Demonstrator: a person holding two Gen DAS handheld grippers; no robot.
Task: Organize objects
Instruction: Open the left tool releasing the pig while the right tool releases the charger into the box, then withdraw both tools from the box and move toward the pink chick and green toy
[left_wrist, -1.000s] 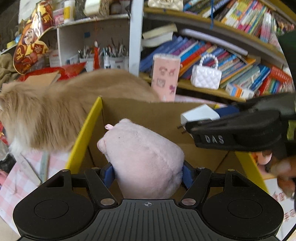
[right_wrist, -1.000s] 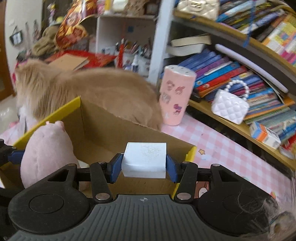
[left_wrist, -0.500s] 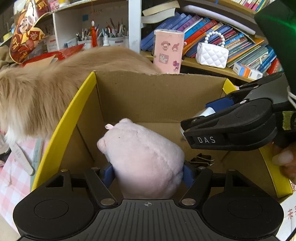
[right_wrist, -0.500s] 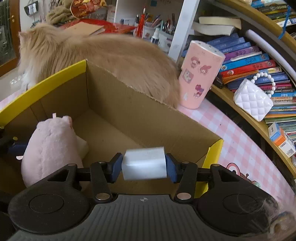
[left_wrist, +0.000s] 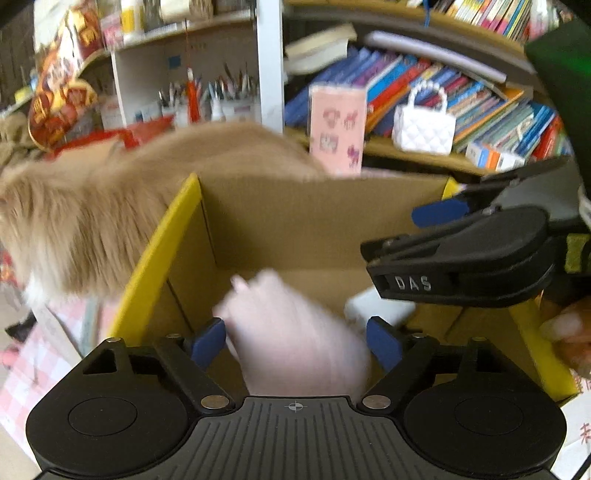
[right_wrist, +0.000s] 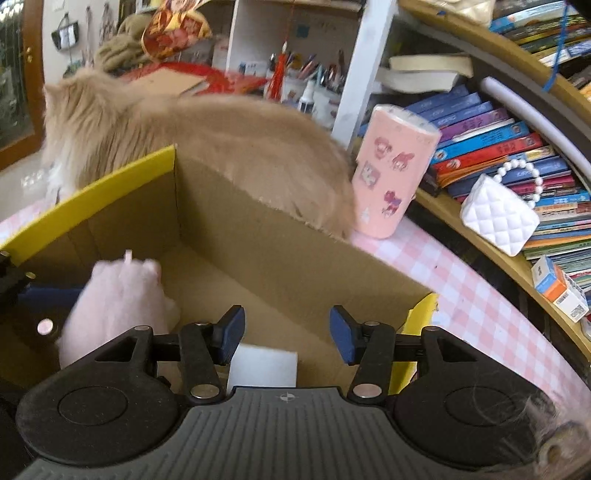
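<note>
The biggest danger is the cat (left_wrist: 92, 229). It stands just beside the far left wall of the box (left_wrist: 314, 221), its fur touching the rim. If it turns or jumps in, it can push the box or sit on what I put there, and I may hit it with an arm.

The box itself is light cardboard, I think. If I pull out carelessly, a finger can catch its yellow edge and drag it.

The plush (left_wrist: 295, 332) is inside the box, between the jaws of my left gripper (left_wrist: 295, 341). These jaws are opening and the pads do not seem to press on it any more; it looks blurred, so I judge it is dropping. It may roll onto the block (right_wrist: 262, 365) or lean on the wall.

My right gripper (right_wrist: 288, 328) is wide apart and holds nothing. The white block lies below it on the box floor, near the front wall. If I lower this hand, I can knock the block.

For writing, I can read only "DAS" (left_wrist: 413, 283) on the side of the right gripper. The book spines and the red-gold bag (left_wrist: 59, 96) have print, but it is too blurred to read. The pink cup (right_wrist: 391, 173) has only cartoon stickers.
</note>
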